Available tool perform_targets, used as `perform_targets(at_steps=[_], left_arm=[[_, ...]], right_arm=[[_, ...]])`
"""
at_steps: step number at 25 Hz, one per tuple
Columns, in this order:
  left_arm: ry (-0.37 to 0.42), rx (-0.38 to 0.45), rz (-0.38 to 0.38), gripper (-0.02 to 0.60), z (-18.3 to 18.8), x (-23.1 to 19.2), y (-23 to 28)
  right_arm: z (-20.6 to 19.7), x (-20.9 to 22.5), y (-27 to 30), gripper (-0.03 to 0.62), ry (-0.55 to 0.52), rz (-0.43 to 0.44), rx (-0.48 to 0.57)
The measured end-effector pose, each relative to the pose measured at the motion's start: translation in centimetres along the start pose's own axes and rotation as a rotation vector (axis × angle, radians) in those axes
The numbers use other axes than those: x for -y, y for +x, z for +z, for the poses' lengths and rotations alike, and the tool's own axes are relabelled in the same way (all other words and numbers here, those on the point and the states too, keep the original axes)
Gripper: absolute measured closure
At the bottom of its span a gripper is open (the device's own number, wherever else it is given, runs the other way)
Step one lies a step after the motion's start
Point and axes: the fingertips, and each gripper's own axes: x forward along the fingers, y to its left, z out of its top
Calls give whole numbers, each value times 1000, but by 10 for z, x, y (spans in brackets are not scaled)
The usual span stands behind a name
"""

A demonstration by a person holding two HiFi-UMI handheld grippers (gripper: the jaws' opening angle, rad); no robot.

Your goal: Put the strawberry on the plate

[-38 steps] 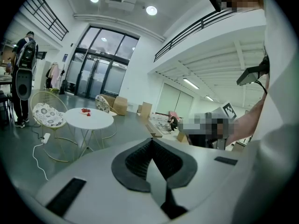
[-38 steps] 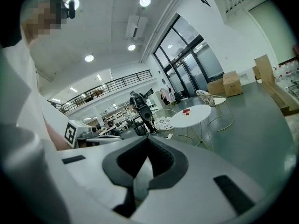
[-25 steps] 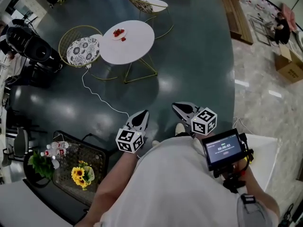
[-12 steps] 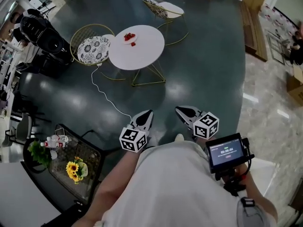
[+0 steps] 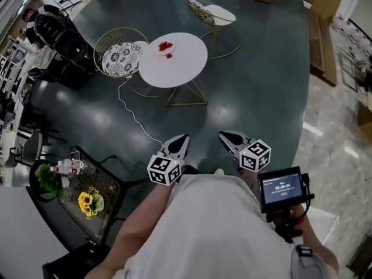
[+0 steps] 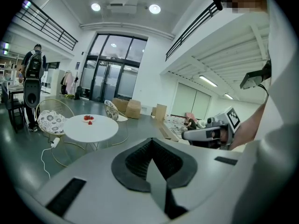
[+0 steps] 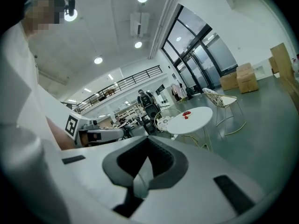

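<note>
Resting on one round white table (image 5: 181, 68): one plate (image 5: 163, 49) of red berries, one small red strawberry (image 5: 169, 55) just beside it. Left gripper (image 5: 183, 138) and right gripper (image 5: 224, 136) — two, both closed, empty — well apart from it.

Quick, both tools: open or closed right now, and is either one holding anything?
Left tool: closed, holding nothing.
Right tool: closed, holding nothing.
</note>
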Motion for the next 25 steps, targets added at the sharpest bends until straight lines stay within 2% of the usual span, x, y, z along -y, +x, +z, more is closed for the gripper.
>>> perform_targets(at_steps=[8, 14, 25], left_arm=[[-15, -12, 18, 575, 1, -12, 14], [-21, -22, -11, 575, 1, -28, 42], [-41, -33, -36, 575, 26, -85, 87]], right_arm=[[4, 18, 13, 586, 24, 10, -6], [8, 42, 23, 586, 33, -23, -13], [43, 89, 72, 586, 34, -65, -32]])
